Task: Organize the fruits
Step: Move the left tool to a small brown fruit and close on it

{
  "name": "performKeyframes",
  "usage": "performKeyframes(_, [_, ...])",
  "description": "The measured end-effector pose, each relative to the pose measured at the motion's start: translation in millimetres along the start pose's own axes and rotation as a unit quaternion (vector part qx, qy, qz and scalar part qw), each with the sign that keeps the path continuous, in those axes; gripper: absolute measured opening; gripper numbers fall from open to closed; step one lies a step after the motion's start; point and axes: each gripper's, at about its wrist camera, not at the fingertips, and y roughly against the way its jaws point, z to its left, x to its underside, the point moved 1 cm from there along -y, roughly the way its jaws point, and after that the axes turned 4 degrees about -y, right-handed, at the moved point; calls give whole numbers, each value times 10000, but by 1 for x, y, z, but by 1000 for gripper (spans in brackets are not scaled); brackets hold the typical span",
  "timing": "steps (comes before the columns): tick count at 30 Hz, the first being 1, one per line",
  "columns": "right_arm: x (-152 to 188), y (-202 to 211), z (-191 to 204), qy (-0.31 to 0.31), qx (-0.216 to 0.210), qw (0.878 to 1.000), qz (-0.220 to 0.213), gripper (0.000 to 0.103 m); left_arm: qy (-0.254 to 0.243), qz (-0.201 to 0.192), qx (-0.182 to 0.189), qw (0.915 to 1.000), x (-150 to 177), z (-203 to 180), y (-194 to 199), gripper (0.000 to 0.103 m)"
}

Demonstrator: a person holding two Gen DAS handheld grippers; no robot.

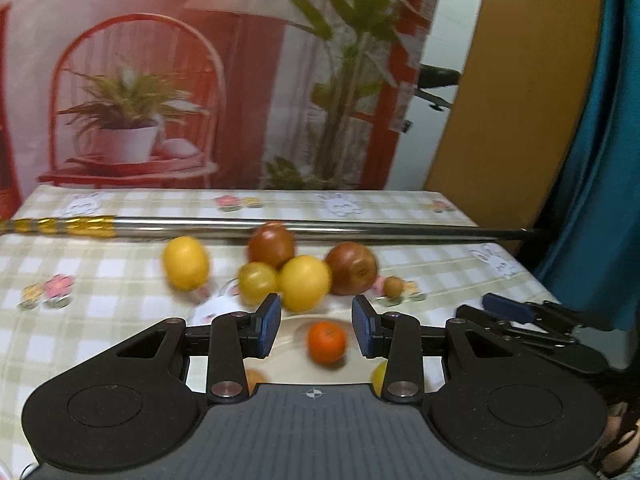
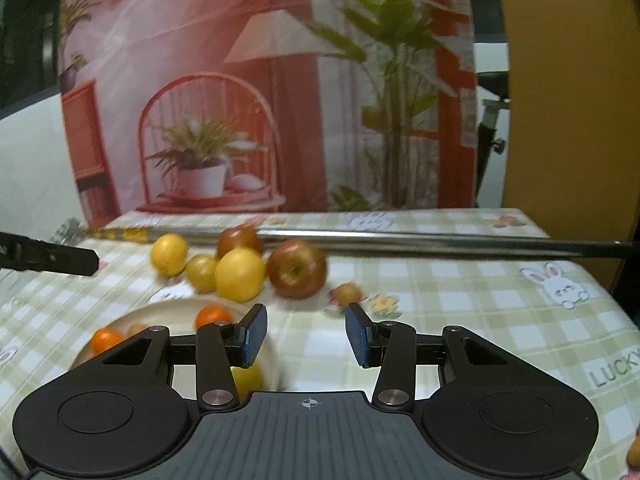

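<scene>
Both our grippers — left point(image 1: 316, 326), right point(image 2: 306, 334) — gape wide, empty; a tangerine point(image 1: 326, 342) sits on the plate point(image 1: 290, 364).

Both grippers are hovering level: the left gripper point(image 1: 316, 326) and right gripper point(image 2: 306, 334) are holding their fingers point(image 2: 253, 334) spread wide, gripping nothing.

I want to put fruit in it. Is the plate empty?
Not empty. The plate already holds two small oranges and a yellow fruit near its front edge. The big apples and lemons sit on the tablecloth.
</scene>
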Motion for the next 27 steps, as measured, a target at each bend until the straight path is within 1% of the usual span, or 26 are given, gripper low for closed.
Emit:
performKeyframes(2, [-2, -5, -11, -68, 41, 10000, -15, 40, -59, 58, 105, 9999, -5, -9, -11, 41])
performKeyframes(6, [-4, -16, -31, -243, -47, 9997, 92, 41, -159, 210, 254, 9993, -11, -24, -36, 41])
performKeyframes(11, [-4, -19, -46, -94, 96, 9999, -93, 42, -217, 543, 424, 9974, -14, -42, -71, 41])
performKeyframes(14, [-3, -22, -55, 13, 208, 9997, -159, 51, -226, 718, 483, 9960, -15, -49, -91, 41])
performKeyframes(16, [-1, -25, -60, 4, 193, 9997, -170, 60, -202, 828, 529, 9950, -16, -53, -103, 41])
performKeyframes(21, [4, -36, -71, -40, 175, 9997, -161, 60, -53, 1075, 614, 9923, -19, -60, -131, 41])
performKeyframes(24, [7, -41, -74, 9, 317, 9993, -190, 57, -2, 1146, 633, 9914, -22, -65, -146, 41])
performKeyframes(27, [10, -43, -82, -123, 463, 9986, -215, 55, -34, 1166, 592, 9914, -23, -70, -159, 41])
